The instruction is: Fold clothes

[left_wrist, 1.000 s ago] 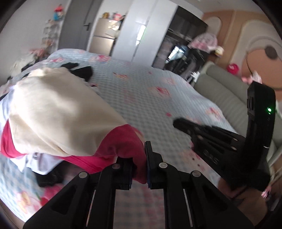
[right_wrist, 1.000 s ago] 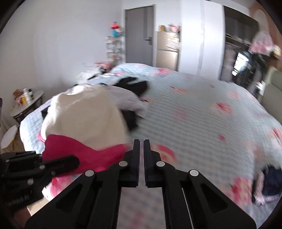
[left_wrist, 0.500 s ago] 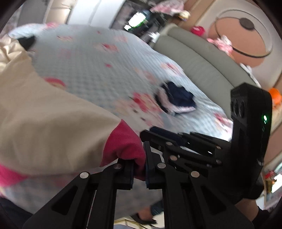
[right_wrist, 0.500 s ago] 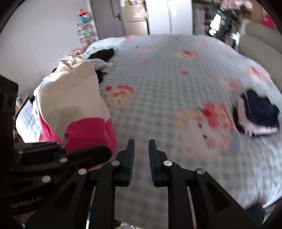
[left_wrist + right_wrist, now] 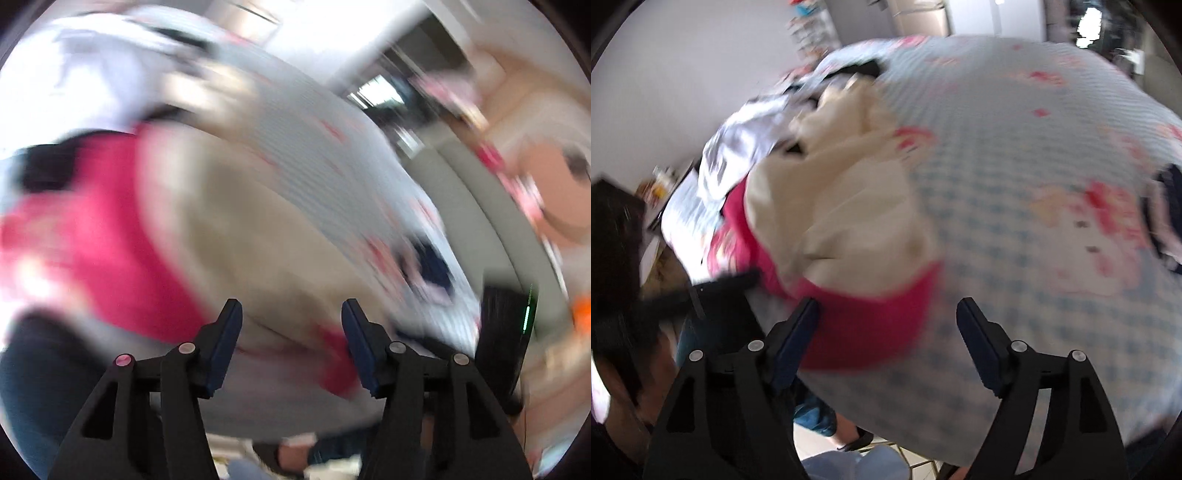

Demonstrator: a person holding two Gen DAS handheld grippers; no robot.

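Released since the earlier frame, the cream-and-pink garment [image 5: 849, 221] lies on the bed [image 5: 1015, 155] near its edge, left gripper [image 5: 291, 325] and right gripper [image 5: 886, 325] fingers spreading, empty; its loose hem could slip floorward.

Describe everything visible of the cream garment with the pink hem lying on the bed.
The cream garment with the pink hem is soft cloth, crumpled at its far end, its broad pink band nearest the cameras. It lies on the blue-checked bedspread near the bed's edge, beside white and black clothes. The pink hem sits before both open grippers; neither visibly clamps it.
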